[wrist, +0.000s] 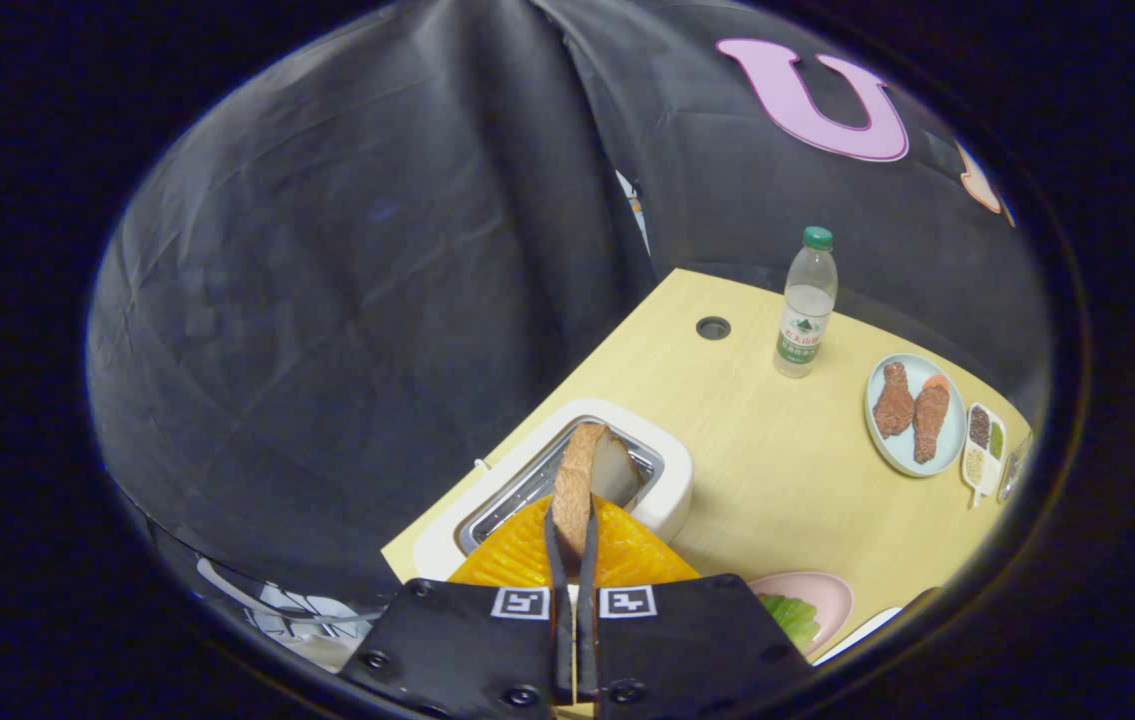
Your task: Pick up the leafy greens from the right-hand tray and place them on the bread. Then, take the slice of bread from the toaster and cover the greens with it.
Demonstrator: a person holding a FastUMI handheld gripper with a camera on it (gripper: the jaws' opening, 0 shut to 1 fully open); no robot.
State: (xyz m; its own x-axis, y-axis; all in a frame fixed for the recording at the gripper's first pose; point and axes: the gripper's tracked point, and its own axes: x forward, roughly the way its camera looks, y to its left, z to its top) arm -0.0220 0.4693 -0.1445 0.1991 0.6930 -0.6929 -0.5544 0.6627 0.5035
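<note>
The black cloth wall (347,280) stands behind everything and is the biggest thing here. In front of it is the pale wooden counter (777,480). It has a small round hole (713,327) near its far edge.

The white toaster (672,490) sits at the near corner of the counter, just ahead of the gripper (572,520). Its slot on top is open and shiny inside. A slice of bread (582,475) stands up on its edge out of the slot. The jaws are almost pressed together, and they are pinching the slice of bread, one on each side of it.

Farther back and well apart from the toaster, a light blue plate (912,460) holds two brown pieces of meat (912,410) side by side. A clear water bottle (807,305) with a green cap stands upright between the hole and the blue plate.

Close to the gripper on the right is a pink plate (827,590). The leafy greens (792,618) lie on it, partly hidden by the gripper. I cannot tell if there is bread under them.

Just beside the blue plate is a small white dish (983,450) with three little cups of seeds or spices.
</note>
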